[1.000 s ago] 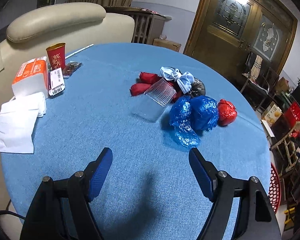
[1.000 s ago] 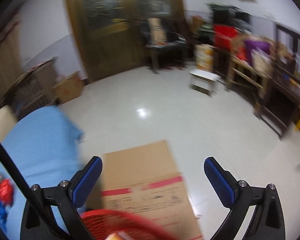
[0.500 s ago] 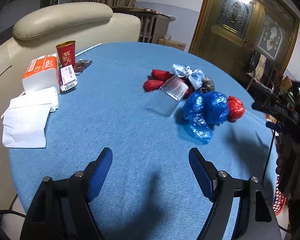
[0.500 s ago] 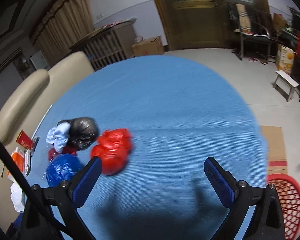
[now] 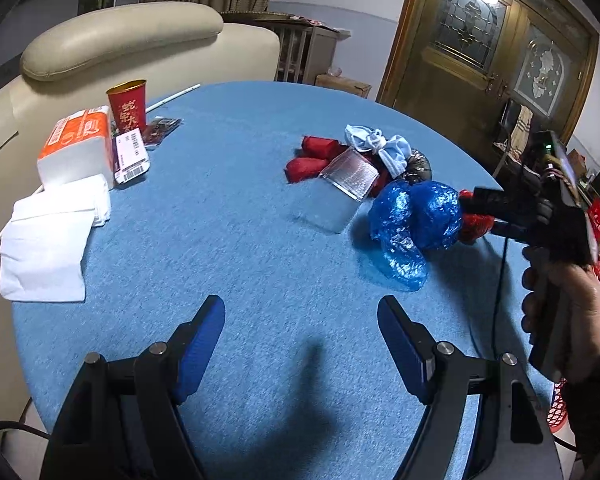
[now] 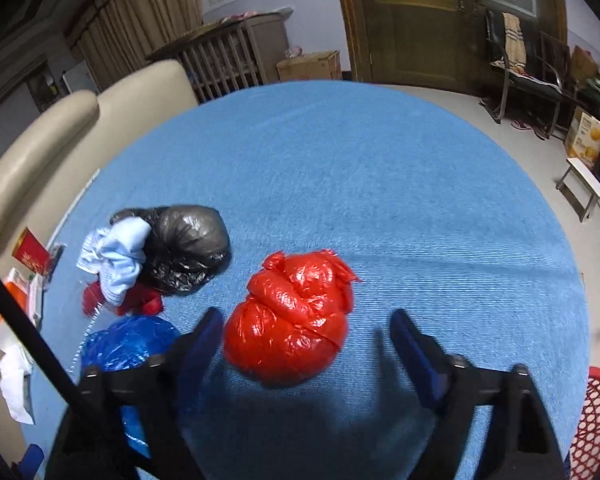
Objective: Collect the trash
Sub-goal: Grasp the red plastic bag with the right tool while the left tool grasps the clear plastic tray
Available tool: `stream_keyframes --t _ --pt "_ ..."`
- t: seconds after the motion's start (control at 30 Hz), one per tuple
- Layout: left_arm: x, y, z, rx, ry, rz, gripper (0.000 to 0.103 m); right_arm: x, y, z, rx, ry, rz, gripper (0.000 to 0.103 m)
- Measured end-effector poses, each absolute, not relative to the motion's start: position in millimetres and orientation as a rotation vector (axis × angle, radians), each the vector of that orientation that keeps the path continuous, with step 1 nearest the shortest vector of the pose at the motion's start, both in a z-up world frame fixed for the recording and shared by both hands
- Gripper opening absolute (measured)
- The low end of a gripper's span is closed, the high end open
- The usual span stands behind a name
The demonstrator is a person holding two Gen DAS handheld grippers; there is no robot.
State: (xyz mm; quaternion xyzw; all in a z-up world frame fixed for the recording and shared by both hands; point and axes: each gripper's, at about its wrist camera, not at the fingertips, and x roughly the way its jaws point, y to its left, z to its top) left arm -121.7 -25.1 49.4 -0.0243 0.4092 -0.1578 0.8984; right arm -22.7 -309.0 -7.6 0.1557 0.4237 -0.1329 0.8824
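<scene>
Now the right gripper (image 6: pixel 304 332) has its jaws closing around the red bag (image 6: pixel 296 316) on the blue surface (image 6: pixel 380 184), pads seemingly not yet touching; the left gripper (image 5: pixel 300 336) hangs wide open, empty.

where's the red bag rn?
Right wrist view: red bag on the blue table, between the closing right gripper fingers, black bag beyond-left.

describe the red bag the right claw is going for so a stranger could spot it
On the round blue table, find the trash pile near the sofa side. The red bag sits apart from it, between the closing right claw fingers, beside the black bag; it is the only knotted red one.
</scene>
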Motion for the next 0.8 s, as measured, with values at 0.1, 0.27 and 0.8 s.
stream_keyframes --t 0.1,0.27,0.8 --pt "-117.0 -34.8 51.6 -0.037 0.845 -0.352 0.079 -15.2 -307.9 -15.4 0.315 0.911 -0.276 0.049" --pt "-95.8 -46.7 56.8 -0.048 0.839 -0.375 0.079 -26.1 -310.1 -15.5 0.309 0.907 -0.243 0.047" --pt "-8.2 -84.0 38.5 0.087 0.884 -0.399 0.079 -65.2 -312.6 -18.3 0.326 0.888 -0.218 0.046"
